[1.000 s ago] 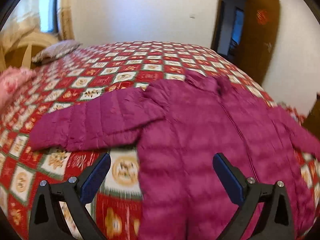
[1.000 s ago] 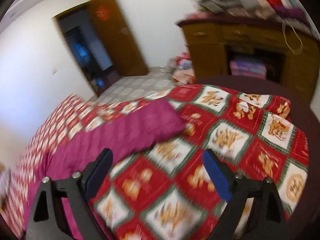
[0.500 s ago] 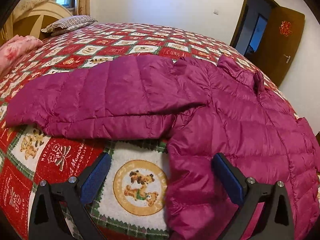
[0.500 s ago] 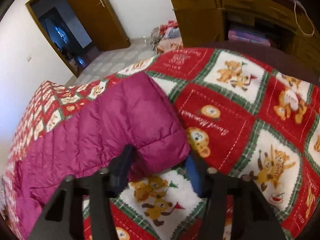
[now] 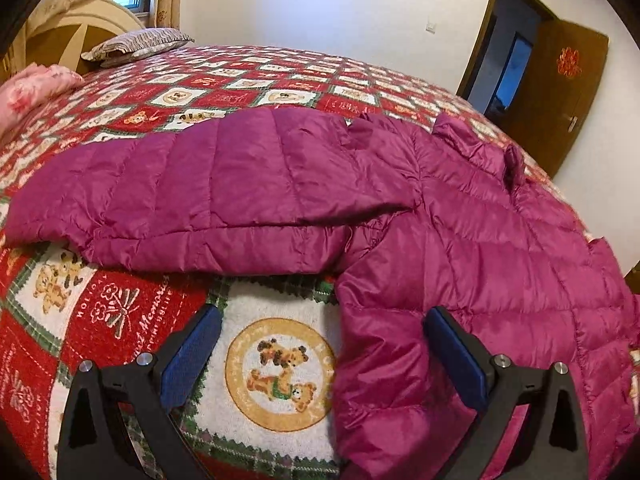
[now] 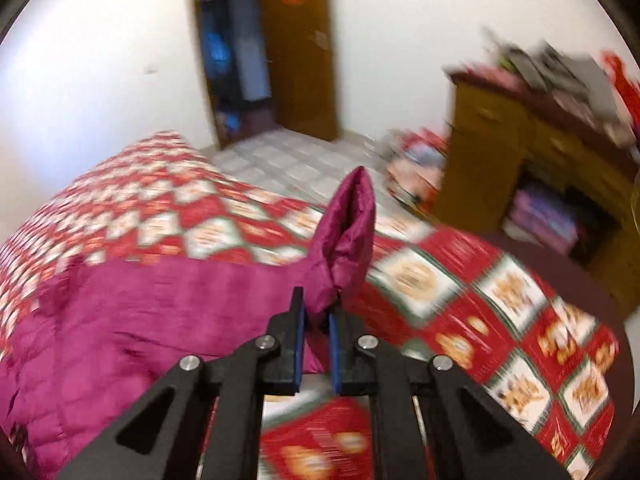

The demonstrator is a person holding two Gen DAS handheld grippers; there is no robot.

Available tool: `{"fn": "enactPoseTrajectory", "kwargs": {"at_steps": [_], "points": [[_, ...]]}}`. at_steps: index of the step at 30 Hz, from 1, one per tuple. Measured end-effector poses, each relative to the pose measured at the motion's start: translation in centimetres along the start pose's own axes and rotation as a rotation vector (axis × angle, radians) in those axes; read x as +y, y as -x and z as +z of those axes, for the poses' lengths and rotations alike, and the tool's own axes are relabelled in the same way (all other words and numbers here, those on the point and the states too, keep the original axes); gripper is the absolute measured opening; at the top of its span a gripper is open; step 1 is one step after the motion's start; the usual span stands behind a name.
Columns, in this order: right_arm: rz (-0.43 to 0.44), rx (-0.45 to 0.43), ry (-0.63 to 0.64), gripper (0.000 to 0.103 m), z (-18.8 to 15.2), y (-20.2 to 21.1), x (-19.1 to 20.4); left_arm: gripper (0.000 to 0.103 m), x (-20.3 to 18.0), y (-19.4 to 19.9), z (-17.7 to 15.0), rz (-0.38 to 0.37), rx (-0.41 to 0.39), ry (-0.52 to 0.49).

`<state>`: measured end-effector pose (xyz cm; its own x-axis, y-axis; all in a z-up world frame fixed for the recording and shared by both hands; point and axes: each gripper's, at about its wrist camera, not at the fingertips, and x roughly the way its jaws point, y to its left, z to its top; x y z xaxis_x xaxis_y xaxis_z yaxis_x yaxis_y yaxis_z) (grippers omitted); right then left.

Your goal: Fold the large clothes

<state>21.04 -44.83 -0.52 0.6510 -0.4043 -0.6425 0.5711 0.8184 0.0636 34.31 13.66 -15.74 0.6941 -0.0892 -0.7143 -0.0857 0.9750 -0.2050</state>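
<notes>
Jacket [image 5: 460, 240] cloth fills most of what I see past my left tongs [image 5: 320, 356]. It is one big purple puffy jacket, and it lies flat on the bed cover [image 5: 132, 320]. My left tongs are wide open. The jacket's side edge runs between the two blue pads [image 5: 192, 354]. The pad on the picture's right sits over the jacket, and I cannot tell if it touches. The pad on the picture's left is over the bare bed cover, near a round teddy bear patch [image 5: 280, 374]. One sleeve [image 5: 208, 196] stretches out straight ahead of these tongs and off to the left. The collar [image 5: 480, 148] is further ahead, to the right.

My right tongs [image 6: 316, 340] are pinched tight on the end of the other sleeve [image 6: 344, 248]. Their jaws have just been closing, and the cuff is squeezed between them. The cuff sticks up past the tips like a little pointed tent. The rest of the jacket [image 6: 140, 320] lies to the left of these tongs.

I count one jacket, two sleeves, two tongs and one bed. I also see two pillows [image 5: 136, 42] far ahead of the left tongs, one striped and one pink. One brown door [image 6: 296, 52] and one wooden cabinet [image 6: 492, 152] stand ahead of the right tongs.

Both tongs point forward and tilt down at the bed. The right view is blurry.
</notes>
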Motion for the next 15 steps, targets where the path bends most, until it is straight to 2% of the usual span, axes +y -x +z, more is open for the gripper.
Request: {"fn": "enactPoseTrajectory", "kwargs": {"at_steps": [5, 9, 15], "points": [[0.193, -0.009, 0.134, 0.013, -0.1, 2.3, 10.0, 0.102, 1.4, 0.5, -0.2, -0.090, -0.033, 0.071], [0.359, 0.033, 0.223, 0.013, -2.6, 2.1, 18.2, 0.102, 1.6, 0.6, -0.1, -0.114, -0.043, 0.088], [0.526, 0.120, 0.302, 0.013, -7.7, 0.4, 27.7, 0.102, 1.7, 0.7, -0.2, -0.117, -0.047, 0.090]]}}
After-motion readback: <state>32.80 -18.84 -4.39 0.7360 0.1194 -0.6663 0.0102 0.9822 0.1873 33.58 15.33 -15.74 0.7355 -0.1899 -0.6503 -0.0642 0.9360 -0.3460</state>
